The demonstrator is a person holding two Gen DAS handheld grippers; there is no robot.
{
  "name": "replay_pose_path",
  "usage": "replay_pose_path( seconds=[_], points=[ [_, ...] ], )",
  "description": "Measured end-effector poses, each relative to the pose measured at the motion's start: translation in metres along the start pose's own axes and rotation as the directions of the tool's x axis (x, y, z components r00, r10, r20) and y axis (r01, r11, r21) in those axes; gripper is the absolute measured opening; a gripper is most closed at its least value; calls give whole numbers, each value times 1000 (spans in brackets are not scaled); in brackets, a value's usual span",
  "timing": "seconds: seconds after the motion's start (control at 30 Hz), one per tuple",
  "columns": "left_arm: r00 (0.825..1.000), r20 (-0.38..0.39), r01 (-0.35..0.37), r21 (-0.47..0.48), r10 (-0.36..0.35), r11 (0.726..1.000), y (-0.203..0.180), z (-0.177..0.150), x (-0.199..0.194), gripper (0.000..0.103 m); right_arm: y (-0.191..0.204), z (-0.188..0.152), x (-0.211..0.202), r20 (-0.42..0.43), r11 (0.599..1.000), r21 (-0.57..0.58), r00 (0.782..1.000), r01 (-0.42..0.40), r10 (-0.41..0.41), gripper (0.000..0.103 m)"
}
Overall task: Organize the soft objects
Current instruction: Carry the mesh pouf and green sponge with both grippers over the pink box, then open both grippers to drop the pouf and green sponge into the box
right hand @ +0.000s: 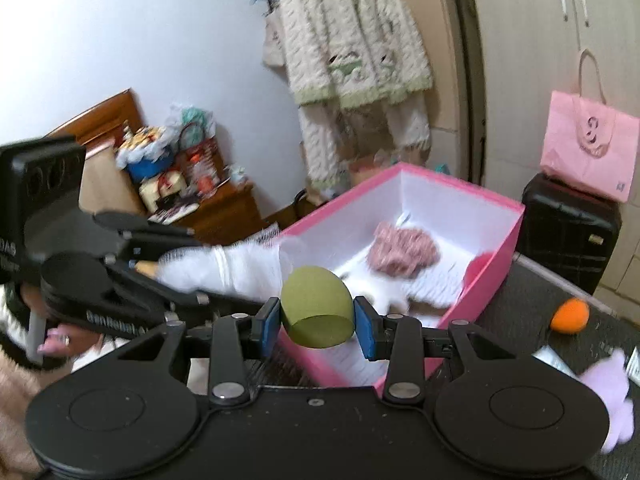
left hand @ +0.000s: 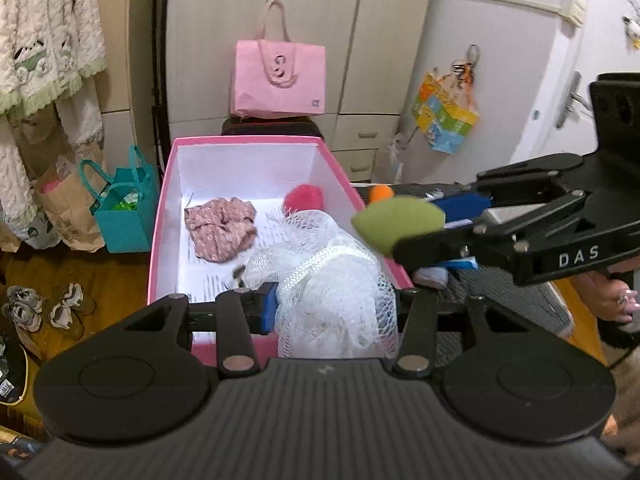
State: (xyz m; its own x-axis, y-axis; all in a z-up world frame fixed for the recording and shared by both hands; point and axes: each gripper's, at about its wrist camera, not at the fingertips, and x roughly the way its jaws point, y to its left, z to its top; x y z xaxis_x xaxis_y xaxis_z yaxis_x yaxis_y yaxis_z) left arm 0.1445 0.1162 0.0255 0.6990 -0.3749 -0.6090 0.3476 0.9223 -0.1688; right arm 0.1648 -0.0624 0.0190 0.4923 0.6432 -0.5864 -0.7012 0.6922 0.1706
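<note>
- The left gripper (left hand: 332, 300) pinches a white mesh bath pouf (left hand: 332, 276) between its blue pads, holding it over the near end of the open pink box (left hand: 160, 216).
- The right gripper (right hand: 317, 324) pinches a green egg-shaped sponge (right hand: 316, 306) between its blue pads, just at the box's near right wall.
- Inside the box lie a crumpled pink patterned cloth (left hand: 220, 228) in the middle and a red fluffy ball (left hand: 303, 197) by the far right wall.
- An orange sponge (right hand: 569, 315) rests on the dark desk (right hand: 532, 300) right of the box; a pale purple soft item (right hand: 614, 396) lies nearer.
</note>
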Motion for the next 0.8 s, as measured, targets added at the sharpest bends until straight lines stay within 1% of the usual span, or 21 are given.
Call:
replay_pose_path(
  seconds=[0.13,0.3,0.43,0.6,0.7,0.8],
  points=[
    [999,-43,-19,-20,19,1000,16,11,30,46,-20,17,25,-4,999,27,999,38,-38,44],
    [991,-111,-80,-1,79,997,31,22,65,46,-43,32,62,-39,996,46,997,73,-71,44],
    [983,-151,-106,24,109,994,37,28,83,46,-56,41,90,-76,995,47,993,94,-90,44],
    [974,-185,-122,47,129,991,42,33,101,46,-71,47,127,-143,990,35,981,140,-134,44],
    [969,-200,-138,56,146,989,45,37,110,46,-77,50,143,-172,985,18,971,171,-166,44],
    [965,-223,-134,47,141,990,51,45,121,46,-82,55,152,-198,983,7,964,185,-180,44]
  ],
)
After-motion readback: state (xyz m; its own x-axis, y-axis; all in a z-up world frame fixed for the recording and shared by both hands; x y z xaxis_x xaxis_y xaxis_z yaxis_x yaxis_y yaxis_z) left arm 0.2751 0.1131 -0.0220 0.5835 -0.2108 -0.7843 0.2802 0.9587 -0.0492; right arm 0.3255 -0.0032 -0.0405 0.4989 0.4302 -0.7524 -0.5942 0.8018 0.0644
